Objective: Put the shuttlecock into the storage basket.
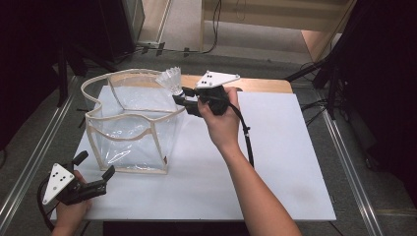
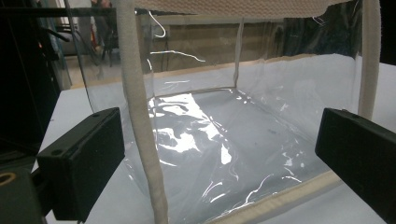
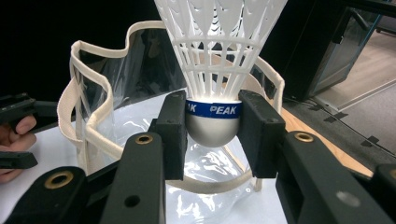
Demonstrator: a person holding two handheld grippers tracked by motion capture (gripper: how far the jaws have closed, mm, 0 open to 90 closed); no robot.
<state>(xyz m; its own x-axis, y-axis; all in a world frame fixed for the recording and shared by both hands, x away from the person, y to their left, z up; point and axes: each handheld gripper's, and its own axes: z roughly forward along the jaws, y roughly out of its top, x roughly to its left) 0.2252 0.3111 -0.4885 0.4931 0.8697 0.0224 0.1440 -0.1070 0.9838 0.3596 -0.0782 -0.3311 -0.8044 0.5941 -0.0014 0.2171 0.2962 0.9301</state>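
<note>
A white plastic shuttlecock [image 3: 212, 70] with a blue band and a grey rounded cork is held skirt-up, my right gripper [image 3: 212, 128] shut on its cork. In the high view the shuttlecock [image 1: 170, 80] hangs over the right rim of a clear plastic bag [image 1: 132, 120] with cream fabric edging, which stands open on the white table [image 1: 275, 162]. My right gripper [image 1: 186, 97] sits just right of that rim. My left gripper [image 1: 94, 166] is open near the table's front left corner, its jaws facing the bag's near wall [image 2: 224, 140].
A wooden strip [image 1: 265, 84] runs along the table's far edge. Dark stands and tripod legs [image 1: 334, 64] flank the table on both sides. Metal rails [image 1: 351, 172] run along the floor. A black cable [image 1: 247, 137] trails from the right gripper over the forearm.
</note>
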